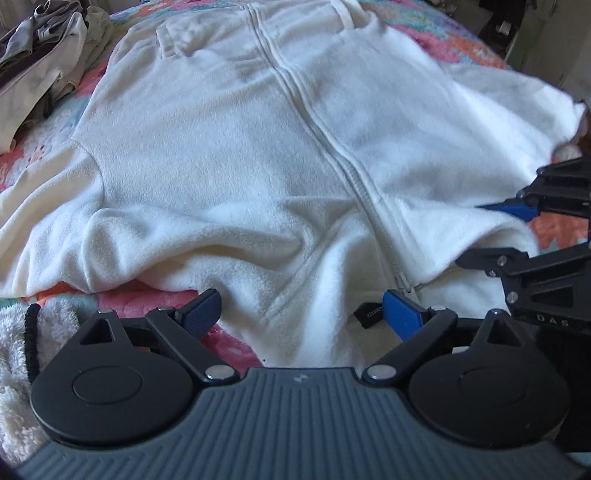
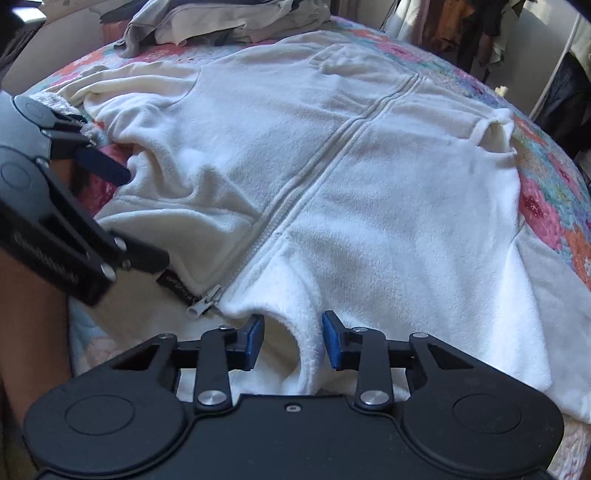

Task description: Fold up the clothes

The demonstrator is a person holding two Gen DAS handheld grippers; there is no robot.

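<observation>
A white fleece zip jacket [image 1: 258, 155] lies spread flat, front up, on a flowered quilt [image 1: 162, 299]; it also fills the right wrist view [image 2: 388, 192]. Its zipper pull [image 2: 201, 299] and a black label [image 2: 177, 286] sit at the near collar edge. My left gripper [image 1: 301, 314] is open, its blue pads either side of the left collar fold. My right gripper [image 2: 293, 339] is open around a fold of the right collar edge, not pinching it. Each gripper shows in the other's view: the right one [image 1: 517, 236] and the left one [image 2: 110, 206].
A pile of beige and grey clothes [image 1: 44, 66] lies at the far left of the bed, also seen in the right wrist view [image 2: 221, 26]. A fluffy white item [image 1: 14, 354] lies at the near left. Hanging clothes [image 2: 480, 33] and a wall stand beyond the bed.
</observation>
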